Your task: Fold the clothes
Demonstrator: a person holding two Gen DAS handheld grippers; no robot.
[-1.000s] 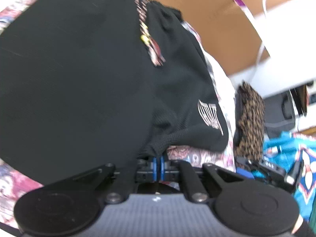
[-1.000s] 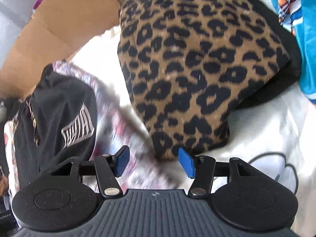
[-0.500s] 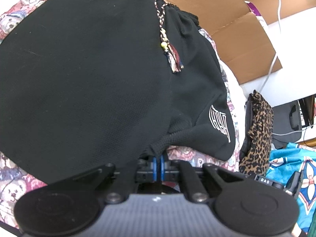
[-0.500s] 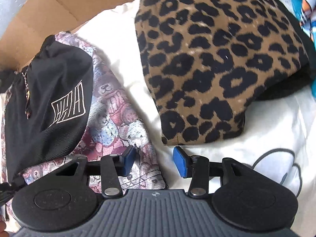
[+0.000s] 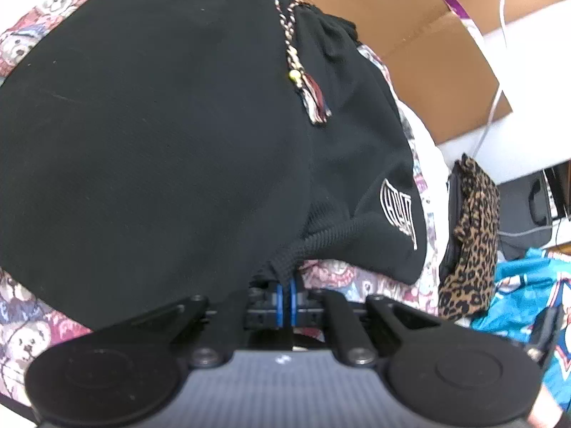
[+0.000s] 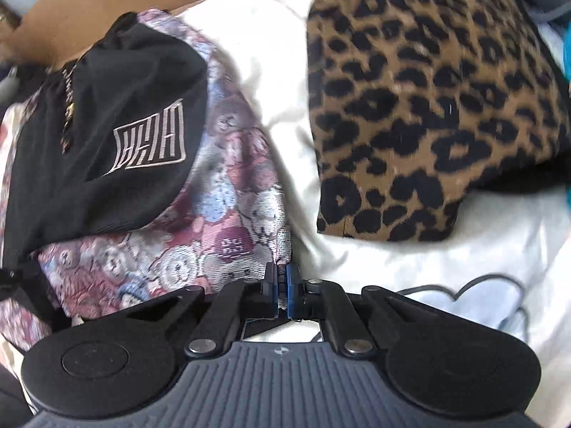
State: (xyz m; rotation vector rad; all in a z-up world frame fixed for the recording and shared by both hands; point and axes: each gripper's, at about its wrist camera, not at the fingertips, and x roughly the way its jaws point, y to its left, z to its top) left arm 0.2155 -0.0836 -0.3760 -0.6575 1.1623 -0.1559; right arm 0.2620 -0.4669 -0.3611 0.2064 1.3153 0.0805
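1. Right gripper (image 6: 282, 290) change: a second ago its fingers stood apart over the near corner of the bear-print garment (image 6: 214, 221); now they are together, clamped on that corner's edge. It has also shifted left, off the leopard-print garment (image 6: 428, 107) and onto the bear print.
2. Left gripper (image 5: 285, 299): no change across the frames. Fingers together, clamped on the ribbed hem of the black shorts (image 5: 160, 125).
3. Judgement: both grippers now hold fabric, but different items. Could be a lift of the bear-print edge, or a re-lay of the shorts on top; the pictures don't settle which.
4. Black shorts: lying on the bear-print garment, which shows round them at left, near and right. Gathered waistband at the far end, with a braided drawcord (image 5: 296, 53) ending in a tassel. White outline logo (image 6: 150, 139) on the right leg near the hem. Hem bunches up where the left gripper pinches it; the rest lies mostly smooth.
5. Bear-print garment: woven look, lies on white bedding (image 6: 271, 53). Near right corner raised into the right gripper.
6. Surroundings: leopard-print garment folded to the right, apart from the bear print with white bedding between. Cardboard (image 5: 410, 46) at far side. Blue printed fabric (image 5: 528, 292) far right.
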